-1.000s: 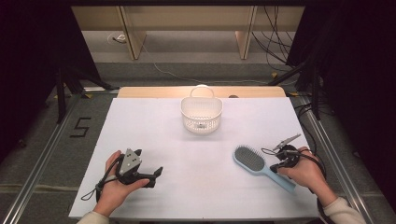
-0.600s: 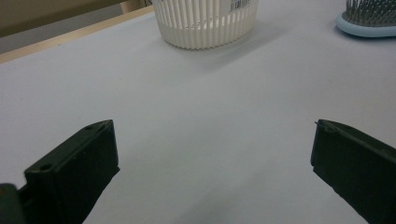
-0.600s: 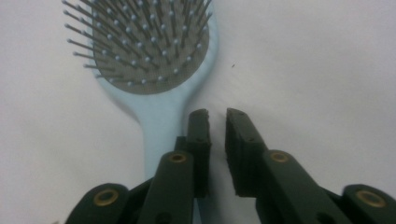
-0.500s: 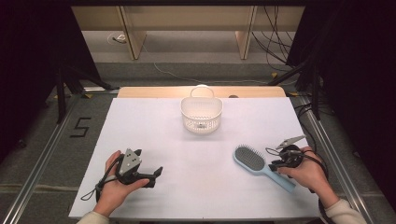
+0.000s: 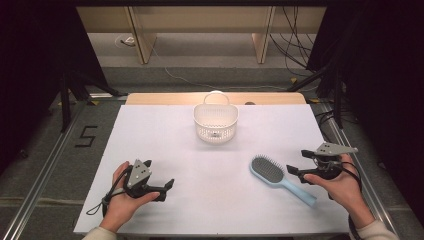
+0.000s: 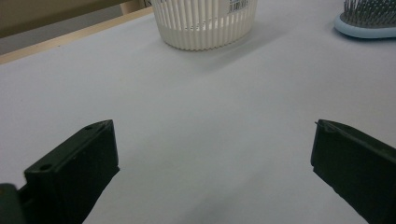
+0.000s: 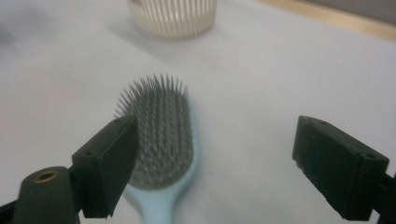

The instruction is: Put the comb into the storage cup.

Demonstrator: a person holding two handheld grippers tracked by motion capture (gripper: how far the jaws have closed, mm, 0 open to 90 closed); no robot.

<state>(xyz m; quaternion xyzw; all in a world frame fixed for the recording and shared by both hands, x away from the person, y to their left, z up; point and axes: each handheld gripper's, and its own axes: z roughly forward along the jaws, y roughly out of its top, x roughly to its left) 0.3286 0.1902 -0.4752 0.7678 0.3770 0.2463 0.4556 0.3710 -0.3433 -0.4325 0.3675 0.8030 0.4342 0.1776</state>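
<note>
A light blue hairbrush (image 5: 272,172) with grey bristles lies bristles-up on the white table, handle toward the front right. My right gripper (image 5: 296,161) hovers just right of its handle. Its jaws have just been opening and now stand wide, pressing on nothing. In the right gripper view the brush (image 7: 163,135) lies ahead and low, beside the left jaw of my right gripper (image 7: 217,126). My left gripper (image 5: 166,189) rests at the front left, open and empty. From the left gripper (image 6: 212,125) I see bare table, with the brush head (image 6: 366,21) far right.
A white slatted basket (image 5: 216,120) stands upright at the middle back of the table, also ahead in both gripper views (image 6: 205,23) (image 7: 173,16). A wooden strip (image 5: 165,98) borders the table's far edge. Metal rails (image 5: 45,170) run along both sides.
My right gripper's jaws went from shut to wide open, and that hand lifted a little and drew back to the right. The brush lies where it was. The left hand kept still.
</note>
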